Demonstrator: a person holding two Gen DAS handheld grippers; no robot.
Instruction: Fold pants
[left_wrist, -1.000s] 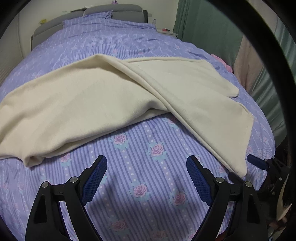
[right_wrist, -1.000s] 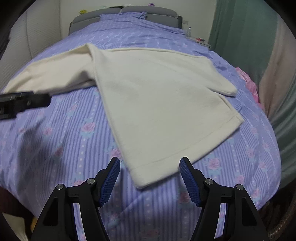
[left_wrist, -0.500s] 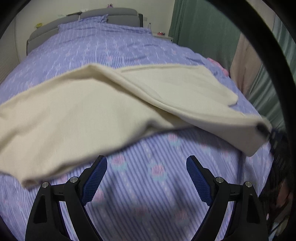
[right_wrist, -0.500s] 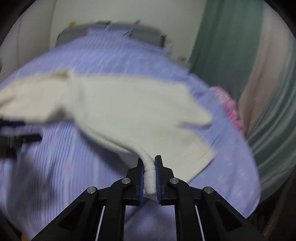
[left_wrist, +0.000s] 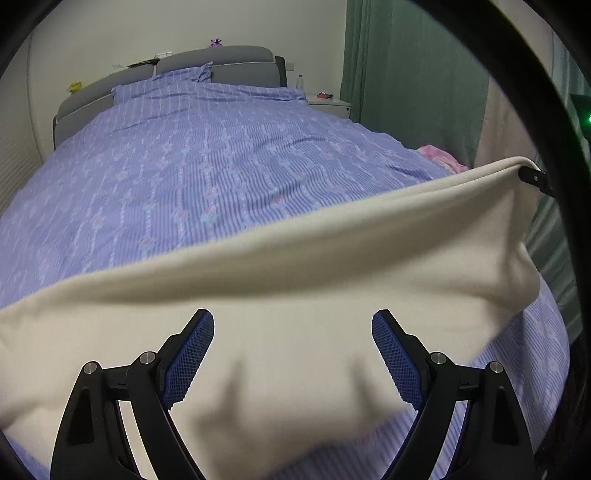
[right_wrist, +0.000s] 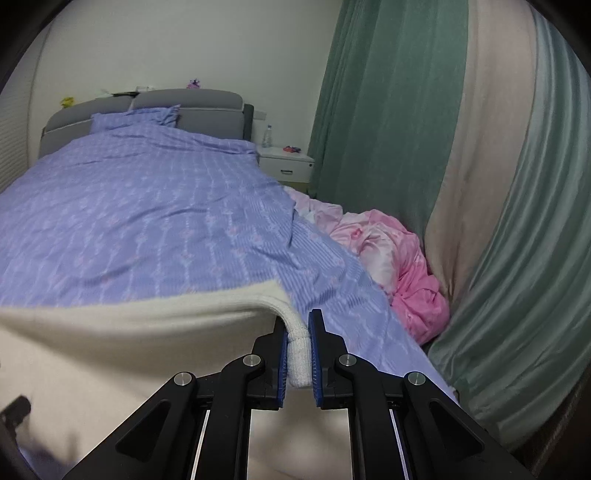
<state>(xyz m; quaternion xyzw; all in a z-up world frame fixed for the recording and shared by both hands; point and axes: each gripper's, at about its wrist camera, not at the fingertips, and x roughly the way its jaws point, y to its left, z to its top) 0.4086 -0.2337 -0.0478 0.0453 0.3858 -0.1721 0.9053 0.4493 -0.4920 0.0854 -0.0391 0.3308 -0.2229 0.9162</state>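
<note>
The cream pants (left_wrist: 295, 280) stretch across the near part of the bed, with one leg lifted off the quilt. My right gripper (right_wrist: 298, 334) is shut on the ribbed hem of that leg (right_wrist: 297, 347); the cloth (right_wrist: 129, 325) runs away from it to the left. In the left wrist view that gripper (left_wrist: 533, 177) shows at the far right, holding the raised corner high. My left gripper (left_wrist: 292, 354) stands open just above the cream cloth, nothing between its blue pads (left_wrist: 190, 356).
The purple striped quilt (left_wrist: 207, 173) covers the bed up to a grey headboard (right_wrist: 192, 101). A pink bundle of bedding (right_wrist: 391, 258) lies at the bed's right edge against green and pink curtains (right_wrist: 443, 147). A white nightstand (right_wrist: 286, 164) with a bottle stands beyond.
My right gripper shut on the leg's hem and lifted it up and away. My left gripper, open throughout, moved forward over the pants, which now fill the ground below it.
</note>
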